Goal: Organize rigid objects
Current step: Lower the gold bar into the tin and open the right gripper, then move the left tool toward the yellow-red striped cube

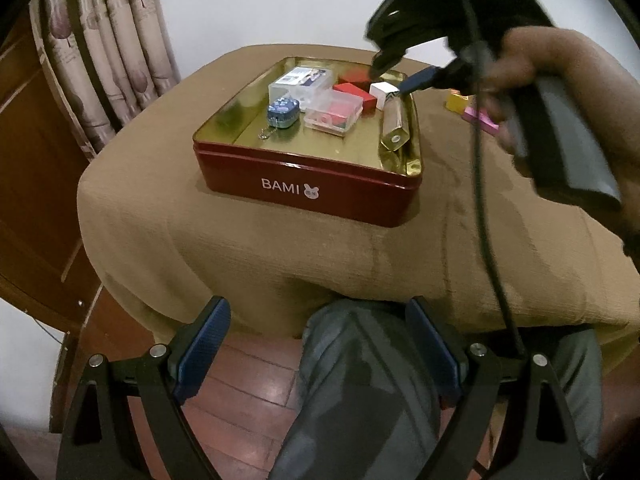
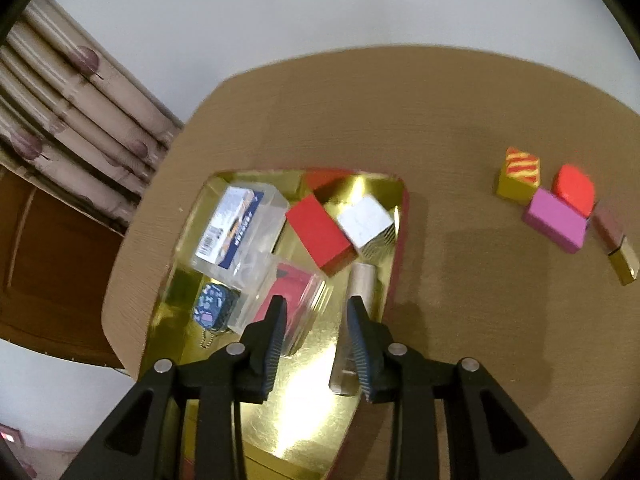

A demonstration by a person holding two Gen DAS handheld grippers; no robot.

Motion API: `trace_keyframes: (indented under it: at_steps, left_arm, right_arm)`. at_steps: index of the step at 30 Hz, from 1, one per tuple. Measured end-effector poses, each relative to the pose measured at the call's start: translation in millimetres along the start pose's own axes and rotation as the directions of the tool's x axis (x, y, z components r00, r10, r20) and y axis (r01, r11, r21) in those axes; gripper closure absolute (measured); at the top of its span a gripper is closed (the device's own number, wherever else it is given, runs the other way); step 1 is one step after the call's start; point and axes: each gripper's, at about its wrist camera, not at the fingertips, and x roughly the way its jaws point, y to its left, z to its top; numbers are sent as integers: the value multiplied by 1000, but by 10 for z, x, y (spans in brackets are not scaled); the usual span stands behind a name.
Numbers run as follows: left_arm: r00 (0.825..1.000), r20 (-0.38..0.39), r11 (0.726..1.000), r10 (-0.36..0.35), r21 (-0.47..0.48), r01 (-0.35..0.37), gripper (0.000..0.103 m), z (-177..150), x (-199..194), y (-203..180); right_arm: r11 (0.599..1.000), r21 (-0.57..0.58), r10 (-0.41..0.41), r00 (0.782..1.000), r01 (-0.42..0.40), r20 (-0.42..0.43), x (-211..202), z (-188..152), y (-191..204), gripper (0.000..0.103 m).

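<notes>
A red tin (image 1: 304, 188) marked BAMI, gold inside (image 2: 296, 392), stands on the cloth-covered table. In it lie a labelled clear box (image 2: 236, 228), a clear box with red contents (image 2: 288, 296), a red block (image 2: 318, 234), a white cube (image 2: 364, 216), a blue keychain case (image 2: 214, 306) and a metallic tube (image 2: 362, 280). My right gripper (image 2: 318, 320) hovers over the tin with a narrow gap and nothing between its pads; the tube lies just right of its right finger. Off the table's near edge, my left gripper (image 1: 318, 332) stands wide open and empty.
On the cloth right of the tin lie a yellow striped cube (image 2: 520, 176), a red block (image 2: 574, 190), a pink block (image 2: 556, 220) and a brown-and-gold tube (image 2: 618, 240). A person's knee (image 1: 360, 380) is below the left gripper. Curtains (image 1: 120, 40) hang at the left.
</notes>
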Motion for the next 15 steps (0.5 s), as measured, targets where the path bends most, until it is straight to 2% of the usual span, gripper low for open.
trace_keyframes:
  at_steps: [3,6,9,10,13,15]
  left_arm:
    - [1000,8,1000,7,6,-7,16,-10,-18,-13]
    - [1000,15,1000,13,15,-13,16,-24,-36,-45]
    - [1000,22,999,16,34,-17,16,-44,-46,-104]
    - [1000,25,999,15,44,-16,16,-56,-51,-133]
    - [999,37,995,26,91,-30,16,-92,-49,-272]
    - [999,40,992,31,123,-36,16,-110,-46,-363]
  right_arm:
    - [999,-7,45,996,-45,77,-276,-66,-160,70]
    - [1000,-26,10,986,-6,166,-543,-190,-456,65]
    - [994,-21,-102,961,111,258,-792,-356,-979,62]
    - [983,3,-175,944,181,279,-868,-419,-1260,61]
    - [949,85,-316,905,304,284,-1029,-550,-1989,61]
    - [910,130,-414,865,393,282,-1138,-632,-2433,61]
